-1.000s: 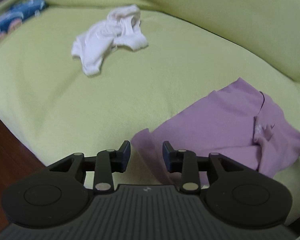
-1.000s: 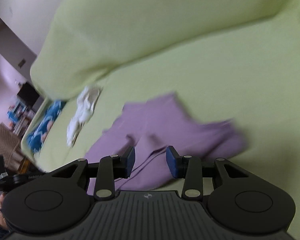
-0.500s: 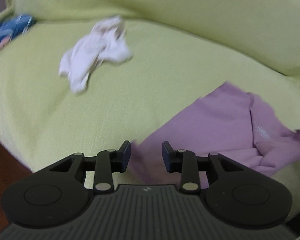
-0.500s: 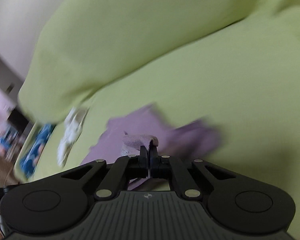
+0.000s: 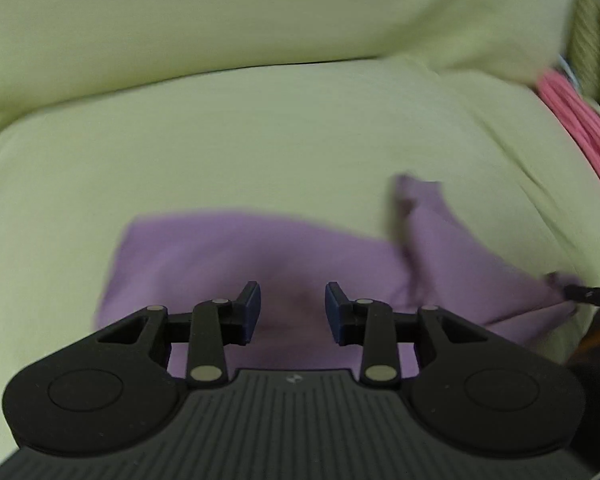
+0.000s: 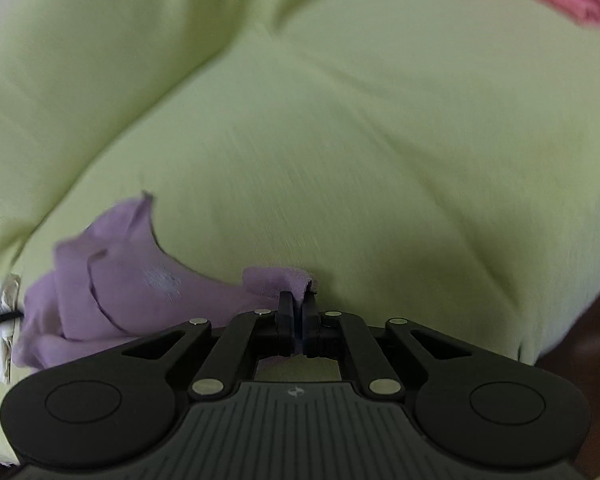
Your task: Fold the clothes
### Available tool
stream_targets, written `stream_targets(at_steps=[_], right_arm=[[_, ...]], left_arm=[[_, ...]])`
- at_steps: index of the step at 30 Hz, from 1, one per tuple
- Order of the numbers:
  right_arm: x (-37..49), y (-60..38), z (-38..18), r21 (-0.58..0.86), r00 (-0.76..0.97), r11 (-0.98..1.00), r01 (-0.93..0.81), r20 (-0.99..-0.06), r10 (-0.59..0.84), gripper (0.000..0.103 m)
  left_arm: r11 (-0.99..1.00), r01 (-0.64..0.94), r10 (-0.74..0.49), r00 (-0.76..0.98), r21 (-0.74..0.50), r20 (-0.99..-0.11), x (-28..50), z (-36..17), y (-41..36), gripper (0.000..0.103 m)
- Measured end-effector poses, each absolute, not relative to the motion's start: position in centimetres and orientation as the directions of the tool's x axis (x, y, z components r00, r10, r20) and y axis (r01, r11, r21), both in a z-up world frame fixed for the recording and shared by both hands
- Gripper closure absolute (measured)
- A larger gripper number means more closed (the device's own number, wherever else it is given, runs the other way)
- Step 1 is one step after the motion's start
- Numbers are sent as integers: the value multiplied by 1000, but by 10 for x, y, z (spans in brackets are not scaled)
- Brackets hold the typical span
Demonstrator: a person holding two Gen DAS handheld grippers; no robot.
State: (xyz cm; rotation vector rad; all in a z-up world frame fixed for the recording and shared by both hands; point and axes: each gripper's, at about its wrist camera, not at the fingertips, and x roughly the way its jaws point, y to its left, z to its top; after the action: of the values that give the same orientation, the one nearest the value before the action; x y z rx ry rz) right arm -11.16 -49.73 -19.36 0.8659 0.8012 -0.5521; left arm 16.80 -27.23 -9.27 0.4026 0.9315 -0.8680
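Here the purple garment (image 5: 284,256) lies spread on the seat of the green sofa (image 5: 260,132), close to the seat's front edge, with one end bunched and raised toward the right.

The right hand-held gripper (image 6: 299,312) has its jaws closed on a fold at the garment's edge; its jaws have just been opening slightly, yet cloth is visibly pinched between the pads. The left hand-held gripper (image 5: 293,308) hovers over the middle of the garment with its jaws partly apart and nothing between them.

Beyond the garment, a pink knitted item (image 5: 572,128) lies at the seat's far right corner, and a white garment (image 6: 4,320) shows at the left margin of the right wrist view.

Step in hand, as judged: securing two points before flattening or folding.
- Bring the left hand-held gripper to a free edge or corner, not the middle, so one layer is taken.
- Keep the right pinch firm; a thin fold may slip.
- Draw the two held points apart until the cloth lies smooth, then fold.
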Motion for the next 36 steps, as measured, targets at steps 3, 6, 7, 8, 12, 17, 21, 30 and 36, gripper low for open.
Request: stream_targets(at_steps=[3, 6, 7, 8, 12, 17, 21, 30, 36], right_arm=[[-121, -503, -197, 474, 608, 537, 698, -789, -93, 82], [-116, -512, -206, 528, 636, 499, 688, -769, -63, 68], [-114, -515, -208, 545, 645, 488, 682, -763, -50, 68], [-115, -517, -210, 556, 653, 485, 675, -756, -43, 68], [-128, -520, -210, 595, 680, 466, 655, -733, -21, 68], [-124, -525, -213, 616, 700, 477, 627, -714, 2, 70], [-109, -521, -212, 588, 693, 543, 599, -720, 16, 99], [-98, -520, -168, 546, 755, 639, 541, -650, -83, 100], [-92, -513, -167, 526, 739, 635, 566, -665, -109, 100]], left_arm=[[513, 854, -518, 228, -87, -824, 172, -89, -319, 69], [457, 872, -524, 102, -178, -846, 189, -98, -370, 61], [453, 870, -509, 74, -194, -857, 196, -105, -387, 61], [450, 871, -489, 54, -199, -871, 204, -113, -404, 61], [428, 886, -405, 13, -177, -914, 220, -148, -446, 62], [349, 923, -430, 6, -161, -903, 214, -159, -465, 63], [282, 946, -449, -18, -161, -893, 200, -162, -476, 102], [315, 938, -569, 66, -143, -820, 203, -104, -427, 94], [304, 936, -550, 19, -180, -835, 211, -108, -421, 68]])
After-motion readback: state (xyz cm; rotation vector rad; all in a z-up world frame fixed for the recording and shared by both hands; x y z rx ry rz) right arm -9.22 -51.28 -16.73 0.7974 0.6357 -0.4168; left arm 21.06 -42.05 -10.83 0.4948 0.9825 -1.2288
